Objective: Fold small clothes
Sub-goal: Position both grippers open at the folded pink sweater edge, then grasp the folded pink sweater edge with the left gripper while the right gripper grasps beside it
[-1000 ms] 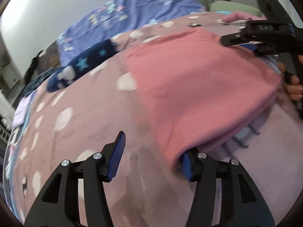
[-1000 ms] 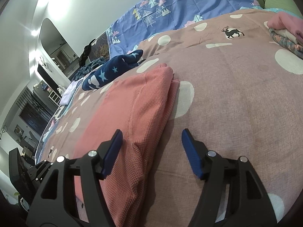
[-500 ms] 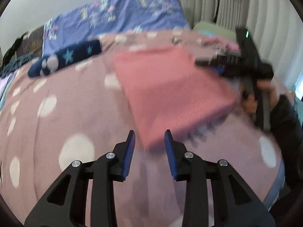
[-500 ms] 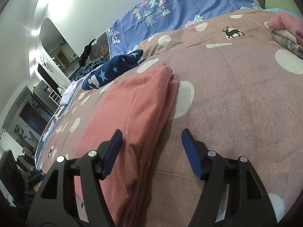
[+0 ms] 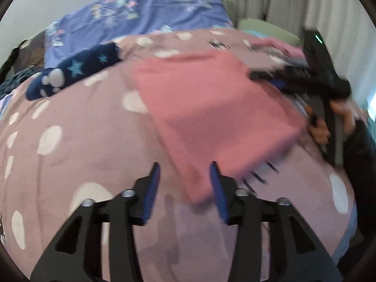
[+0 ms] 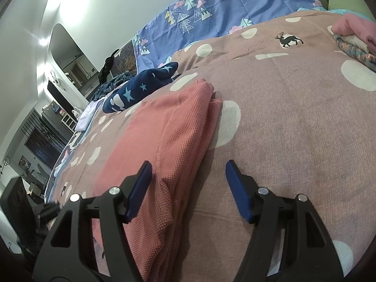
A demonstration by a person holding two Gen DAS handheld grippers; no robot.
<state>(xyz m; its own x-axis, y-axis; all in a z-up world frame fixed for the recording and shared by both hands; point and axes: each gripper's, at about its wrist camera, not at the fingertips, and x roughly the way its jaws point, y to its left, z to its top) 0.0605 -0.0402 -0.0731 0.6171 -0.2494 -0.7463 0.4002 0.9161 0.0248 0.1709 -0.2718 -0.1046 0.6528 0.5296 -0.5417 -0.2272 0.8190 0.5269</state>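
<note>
A folded pink garment (image 5: pixel 216 115) lies flat on the mauve dotted bedspread (image 5: pixel 70 152). My left gripper (image 5: pixel 185 188) is open, its fingertips astride the garment's near corner, holding nothing. In the right wrist view the same pink garment (image 6: pixel 164 141) lies folded in layers, and my right gripper (image 6: pixel 188 188) is open over its right edge, empty. The right gripper also shows in the left wrist view (image 5: pixel 305 80), at the garment's far right edge.
A navy star-patterned cloth (image 5: pixel 70 72) lies at the back left of the bed. A blue patterned quilt (image 6: pixel 223 11) covers the head end. A stack of folded clothes (image 6: pixel 354 40) sits at the far right. A green pillow (image 5: pixel 265 28) lies beyond.
My left gripper has let go of the pink garment's corner and drawn back and up; its jaws narrowed, then opened wider. The right gripper has stayed still and open.
</note>
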